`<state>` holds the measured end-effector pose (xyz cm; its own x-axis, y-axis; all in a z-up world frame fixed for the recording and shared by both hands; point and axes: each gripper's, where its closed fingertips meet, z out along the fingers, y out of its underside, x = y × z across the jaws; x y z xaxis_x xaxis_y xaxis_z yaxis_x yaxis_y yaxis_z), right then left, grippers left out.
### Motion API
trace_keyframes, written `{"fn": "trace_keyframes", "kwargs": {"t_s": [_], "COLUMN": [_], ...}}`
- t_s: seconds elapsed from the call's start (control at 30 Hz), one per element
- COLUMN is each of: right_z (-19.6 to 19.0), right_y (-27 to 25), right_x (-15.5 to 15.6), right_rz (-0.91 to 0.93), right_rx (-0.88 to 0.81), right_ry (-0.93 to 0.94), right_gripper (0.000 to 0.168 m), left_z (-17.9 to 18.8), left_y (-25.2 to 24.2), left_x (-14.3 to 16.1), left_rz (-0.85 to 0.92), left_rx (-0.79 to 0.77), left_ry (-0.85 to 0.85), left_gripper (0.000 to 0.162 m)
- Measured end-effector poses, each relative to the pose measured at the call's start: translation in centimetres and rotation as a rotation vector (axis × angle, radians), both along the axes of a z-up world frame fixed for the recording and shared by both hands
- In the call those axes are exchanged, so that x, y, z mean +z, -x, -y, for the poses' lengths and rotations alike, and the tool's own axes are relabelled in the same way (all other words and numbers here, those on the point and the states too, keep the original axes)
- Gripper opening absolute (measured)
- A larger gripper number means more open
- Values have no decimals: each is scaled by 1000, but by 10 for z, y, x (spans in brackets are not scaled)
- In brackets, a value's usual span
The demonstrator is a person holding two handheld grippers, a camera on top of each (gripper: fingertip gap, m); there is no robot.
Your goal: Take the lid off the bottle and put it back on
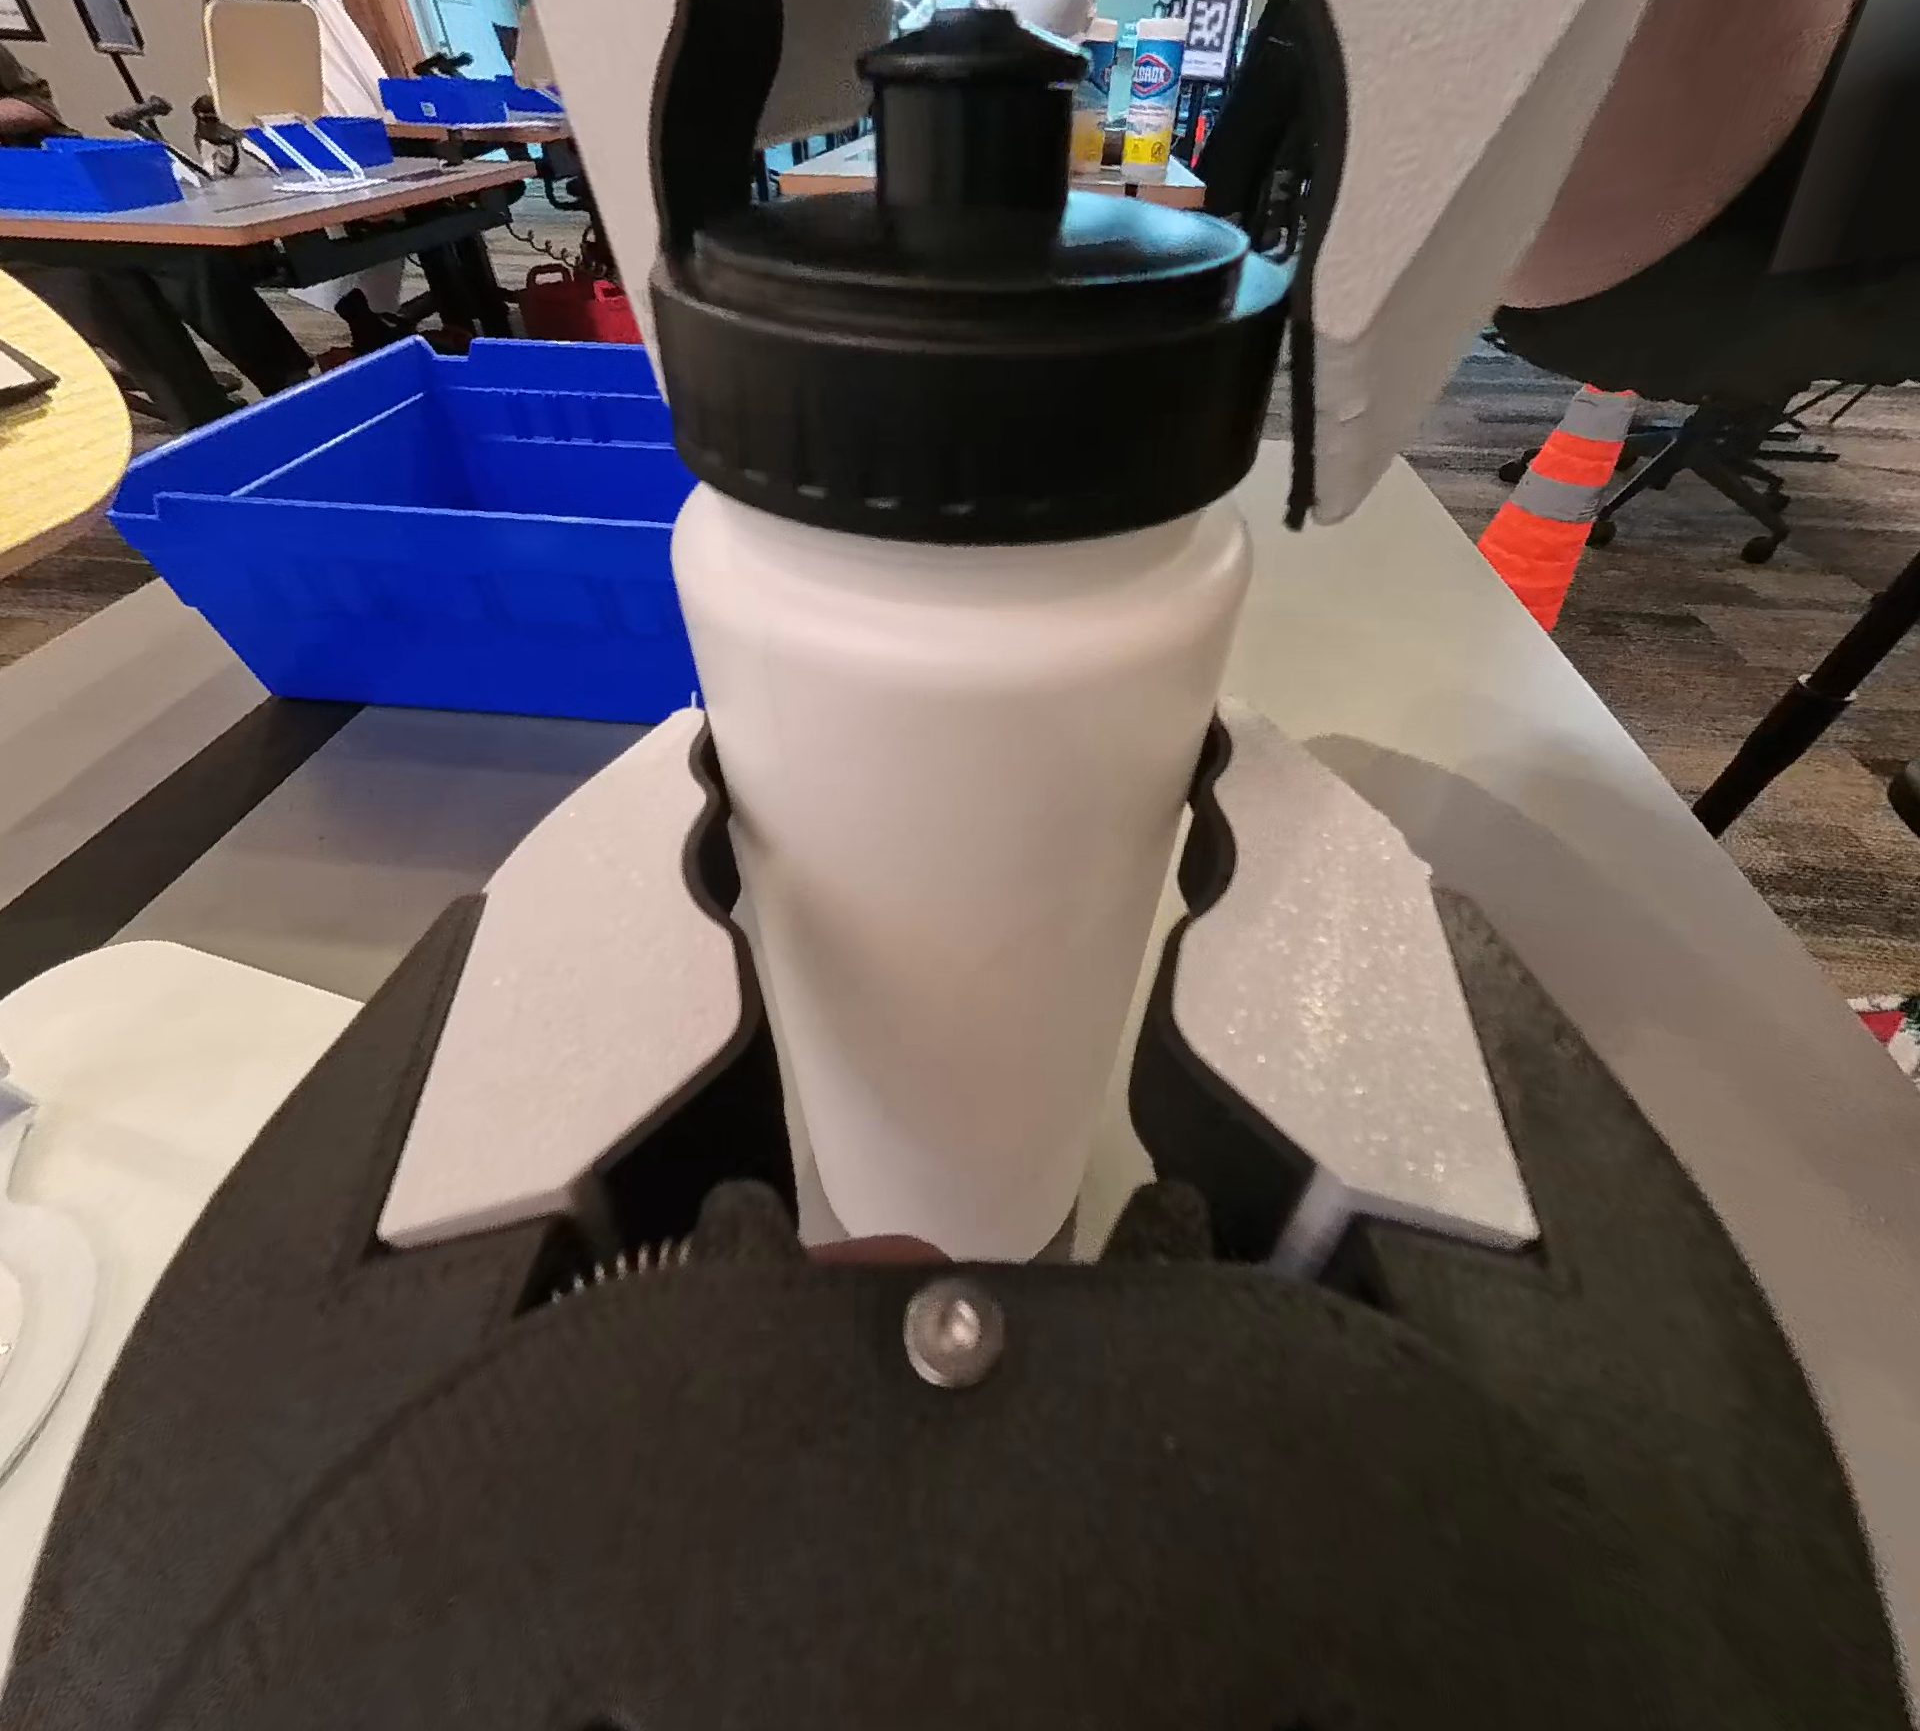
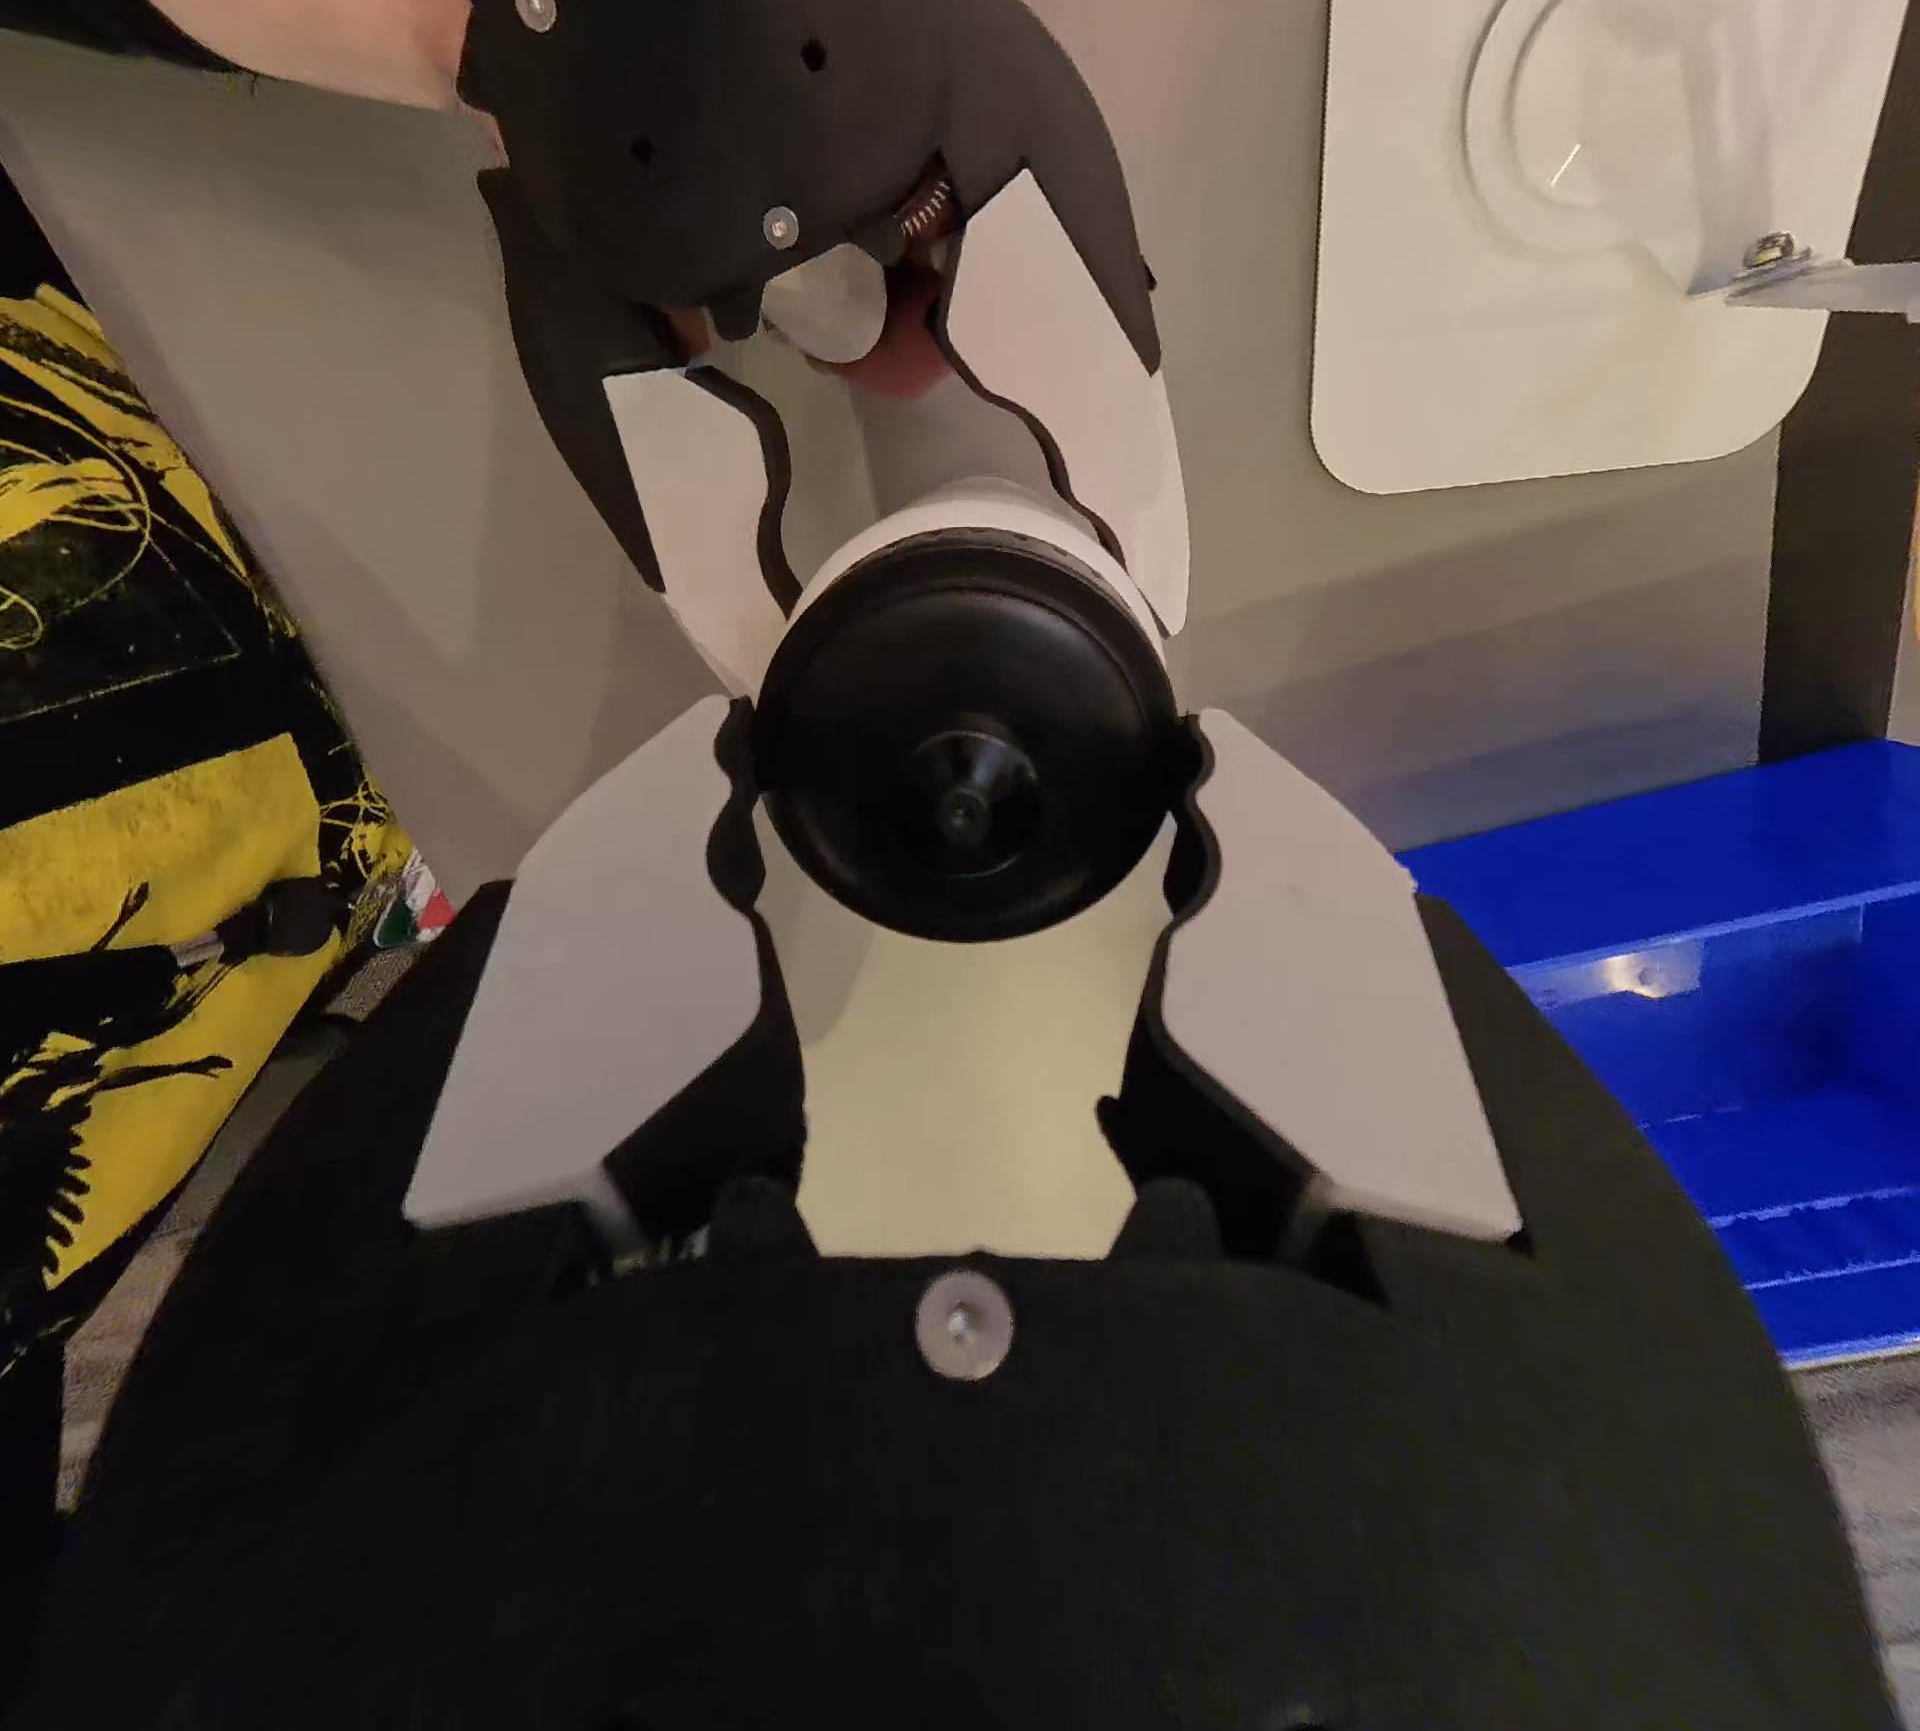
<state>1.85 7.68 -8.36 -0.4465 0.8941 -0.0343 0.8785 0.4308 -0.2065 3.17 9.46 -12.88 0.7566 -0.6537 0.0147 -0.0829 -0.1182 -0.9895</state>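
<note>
The left gripper point(image 1: 961, 808) clamps the white bottle point(image 1: 966, 850) upright between its 2 fingers; the right gripper point(image 2: 961, 788) closes on the black lid point(image 2: 961, 746) from above — off-axis twisting could cross-thread it.

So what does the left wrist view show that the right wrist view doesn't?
Only the left wrist view shows the bottle's side, the room behind, an orange cone and wipe canisters. Only the right wrist view looks straight down on the lid and shows yellow-and-black fabric. Both show the white bottle, its black lid, the left gripper around the body, the right gripper at the lid, and a blue bin.
</note>
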Motion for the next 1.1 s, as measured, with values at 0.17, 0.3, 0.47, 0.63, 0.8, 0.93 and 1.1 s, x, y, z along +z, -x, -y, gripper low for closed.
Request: {"fn": "trace_keyframes", "kwargs": {"t_s": [0.17,0.3,0.47,0.63,0.8,0.93,1.1], "right_z": [-4,-1,-4,-3,-2,-2,-4], "right_y": [-5,-2,-2,-3,-3,-2,0], "right_x": [-3,5,2,2,2,3,9], "right_rz": [36,14,46,63,34,13,-23], "right_rx": [112,215,296,164,16,62,170], "right_ry": [-27,-8,-46,-26,-15,11,-24], "right_gripper": [83,78,76,76,76,76,80], "left_z": [-1,-1,-1,-1,-1,-2,-2], "left_y": [-1,-1,-1,-1,-1,0,0], "left_x": [0,0,0,0,0,0,0], "left_rz": [2,4,2,2,-1,-2,0], "left_rx": [4,2,3,2,2,9,5], "left_ry": [2,2,2,4,3,4,4], "left_gripper": [84,84,84,84,84,84,84]}}
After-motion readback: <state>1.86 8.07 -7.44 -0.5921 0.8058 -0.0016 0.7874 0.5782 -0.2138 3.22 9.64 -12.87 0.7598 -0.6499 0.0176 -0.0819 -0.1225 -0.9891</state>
